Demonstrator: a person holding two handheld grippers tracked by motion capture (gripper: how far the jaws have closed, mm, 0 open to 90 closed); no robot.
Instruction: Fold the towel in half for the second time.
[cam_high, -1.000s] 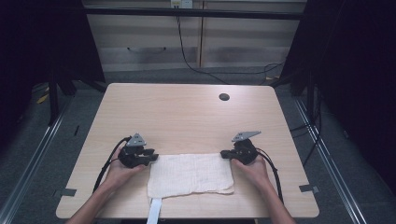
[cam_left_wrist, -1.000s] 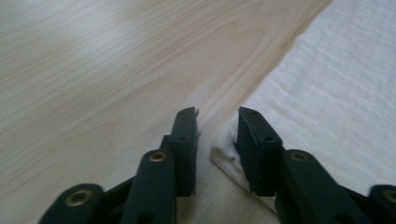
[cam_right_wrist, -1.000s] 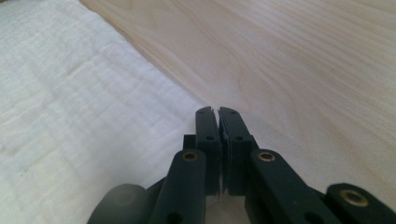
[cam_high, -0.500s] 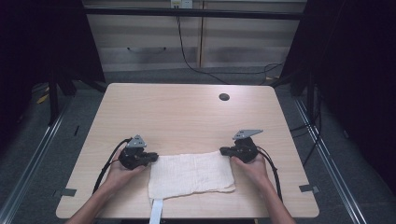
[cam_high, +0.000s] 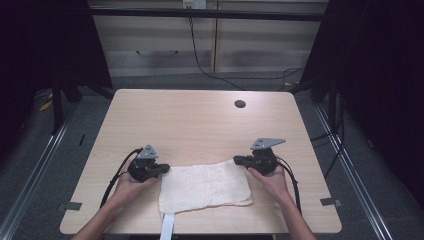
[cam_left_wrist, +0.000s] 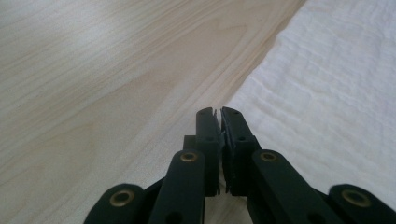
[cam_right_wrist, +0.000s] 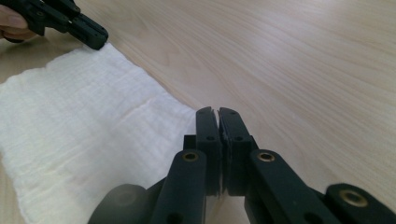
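two tongs sit at the far corners of a white cloth (cam_high: 205, 186) that lies flat near the front edge of the wooden table (cam_high: 200, 120), one layer or perhaps a fold, with its near edge close to the table's rim. the left gripper (cam_high: 164, 169) has its jaws just closing, and in the left gripper view (cam_left_wrist: 217, 112) they stand pressed together at the cloth's far left corner; it looks like they pinch the corner's edge, though the fabric between the pads is barely visible. the right gripper (cam_high: 237, 160) is clamped tight too, and in the right gripper view (cam_right_wrist: 217, 111) the cloth's far right corner runs up under the closed tips, so it appears pinched as well.

the cloth looks light, thin and limp, with a crinkled weave that should give the pads good bite and little chance of slipping. it will sag and drape between the two holds and fold wherever it is not held taut. corners are the sensible places to take it, since a pinch there controls a whole edge. nothing here is fragile; the main risk is catching only a few threads and losing the corner on the lift.
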